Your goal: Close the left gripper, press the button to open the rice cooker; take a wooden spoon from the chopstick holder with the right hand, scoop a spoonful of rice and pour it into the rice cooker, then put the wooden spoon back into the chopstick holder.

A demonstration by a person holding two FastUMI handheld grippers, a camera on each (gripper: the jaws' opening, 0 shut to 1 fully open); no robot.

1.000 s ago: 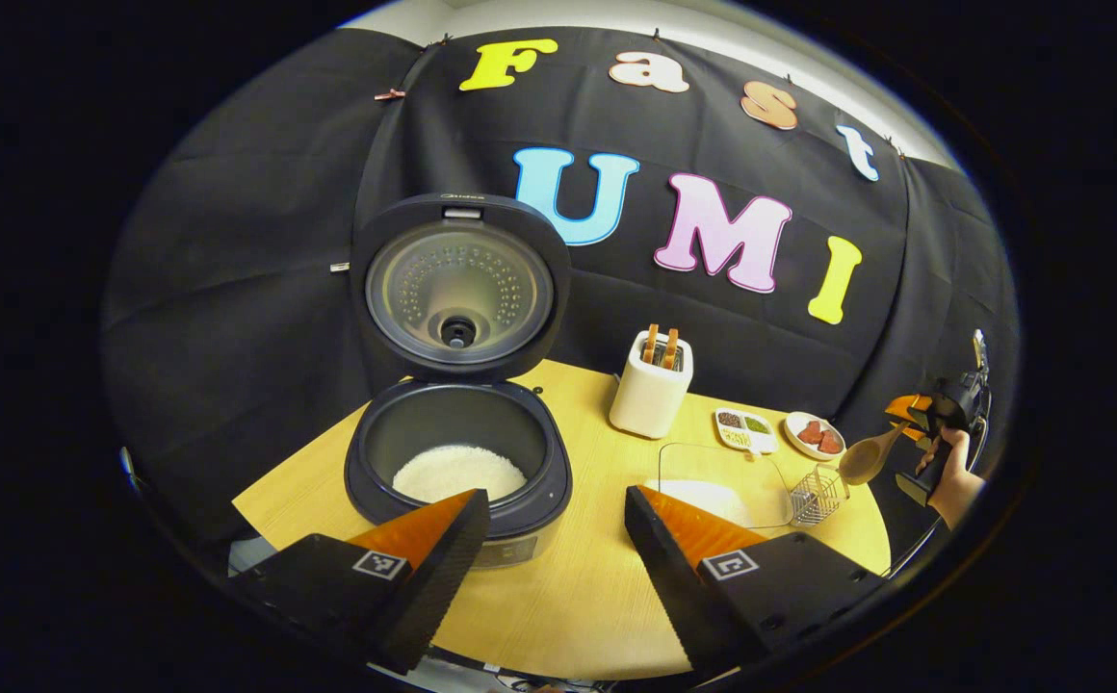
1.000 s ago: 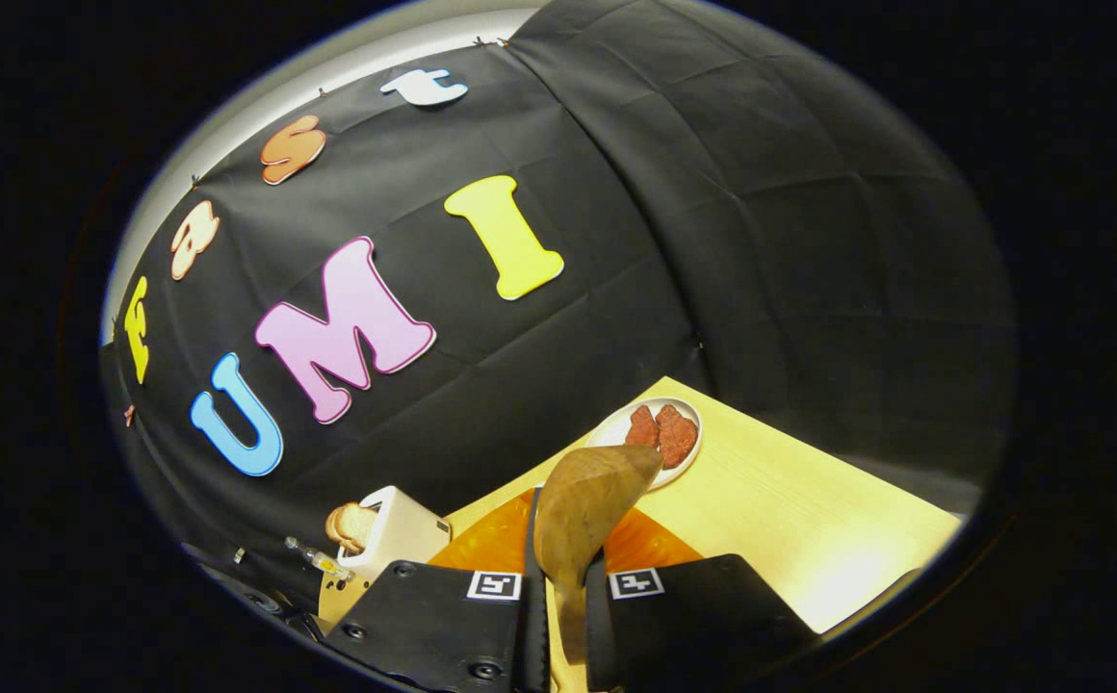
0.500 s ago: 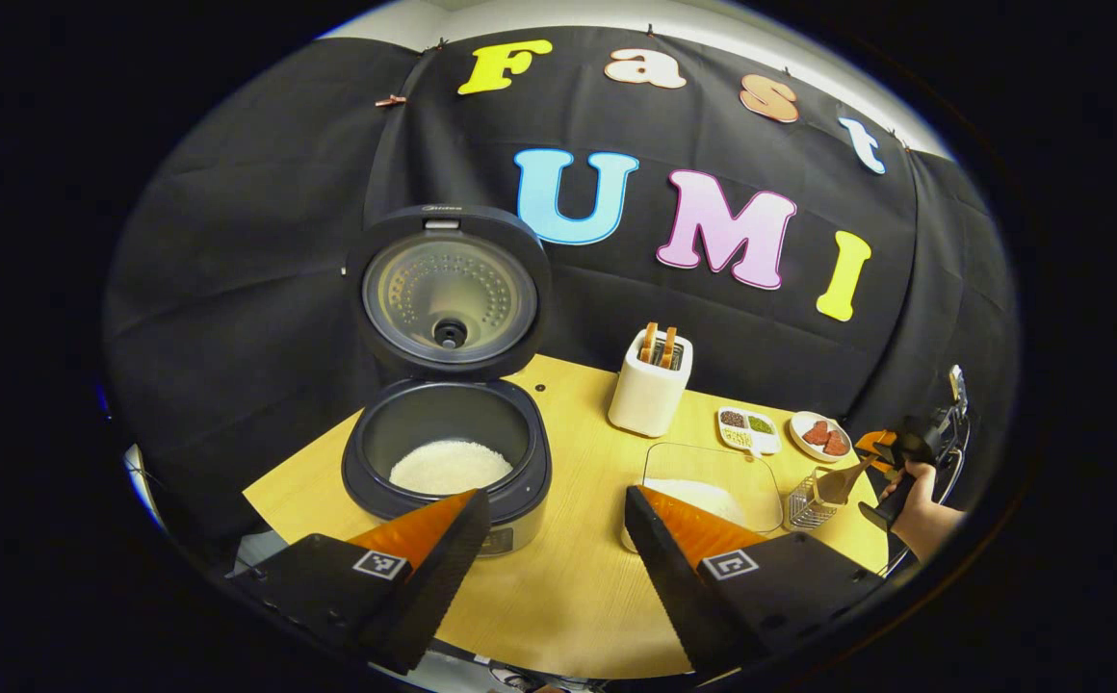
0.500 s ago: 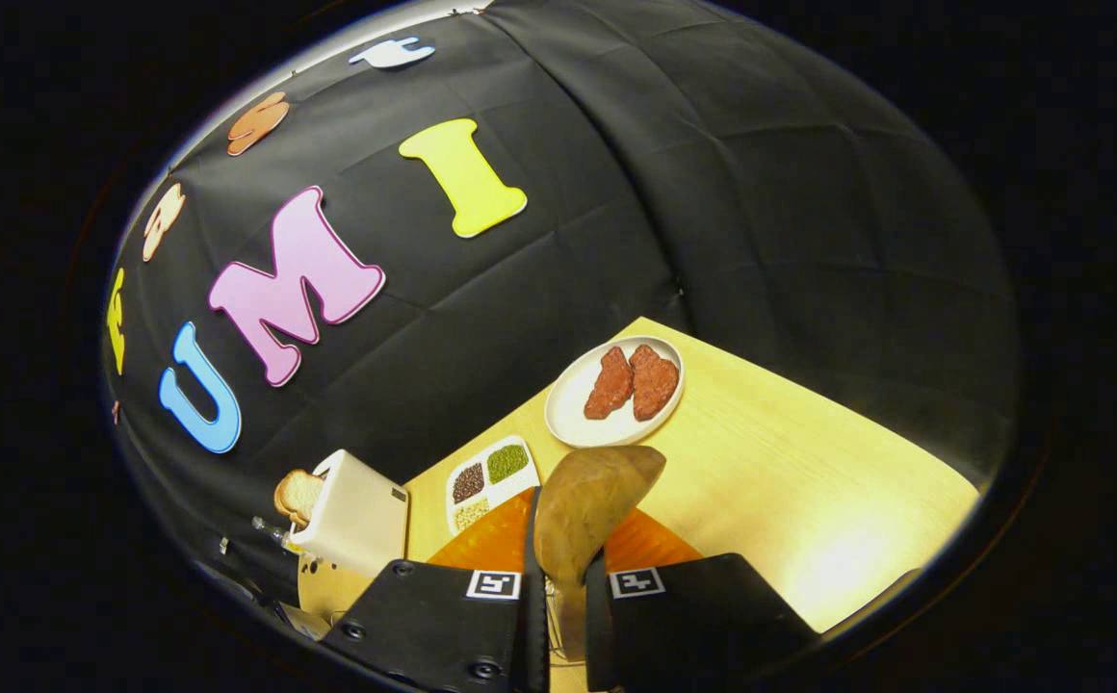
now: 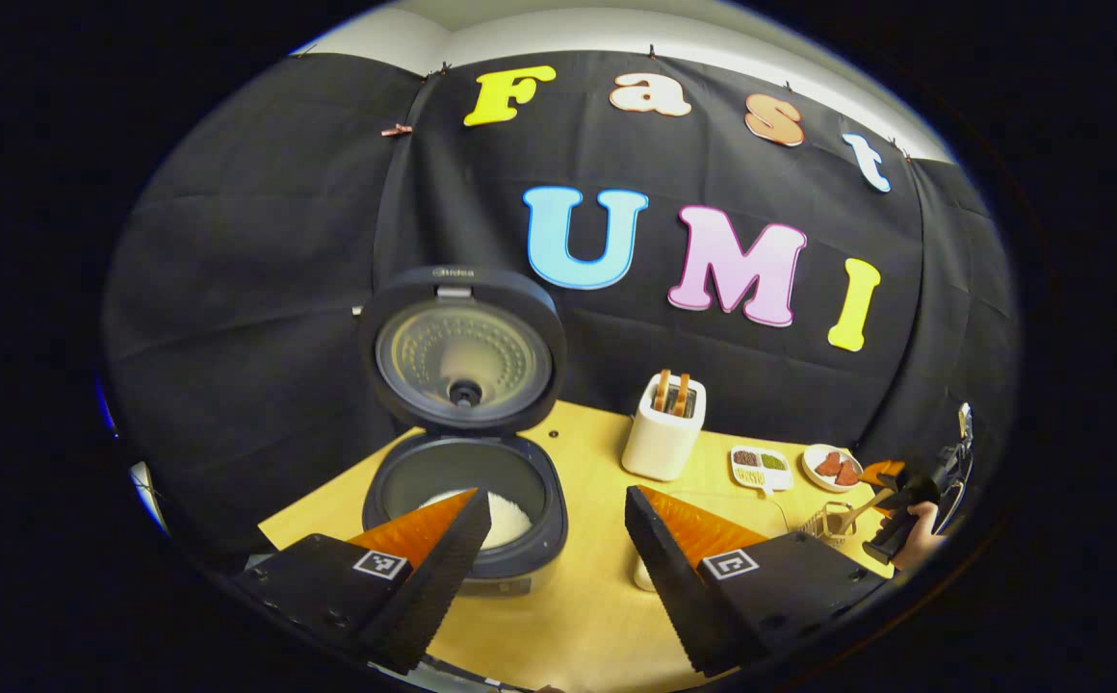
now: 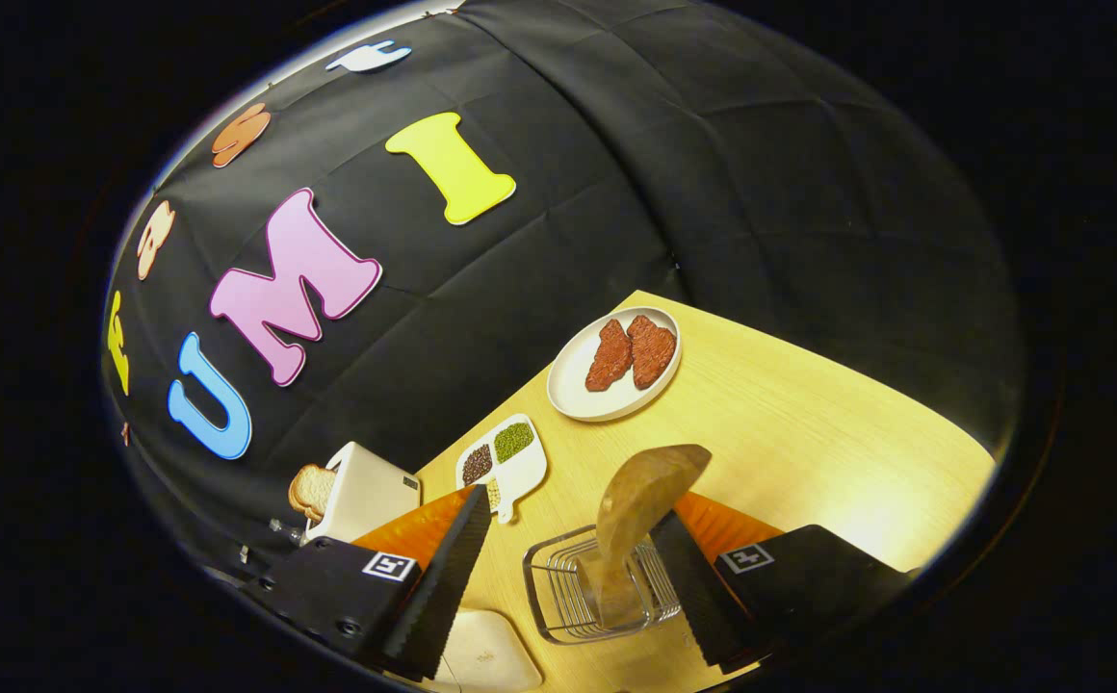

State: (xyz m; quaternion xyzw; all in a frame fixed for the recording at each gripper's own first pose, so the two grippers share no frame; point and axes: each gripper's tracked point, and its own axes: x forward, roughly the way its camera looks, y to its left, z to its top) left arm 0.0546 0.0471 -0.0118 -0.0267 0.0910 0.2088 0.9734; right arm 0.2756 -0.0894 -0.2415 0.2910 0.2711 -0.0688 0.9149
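Wooden spoon [image 6: 640,500] stands upright in chopstick holder [image 6: 558,606], between right gripper [image 6: 568,577] fingers, now apart; left gripper [image 5: 554,553] apart too

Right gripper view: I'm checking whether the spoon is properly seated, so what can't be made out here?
- Wooden spoon handle end: blurred inside the chopstick holder; whether it touches bottom is unclear.
- Rice container: cut off at the bottom edge.
- Left gripper view: spoon too small, partly behind the left gripper's finger.
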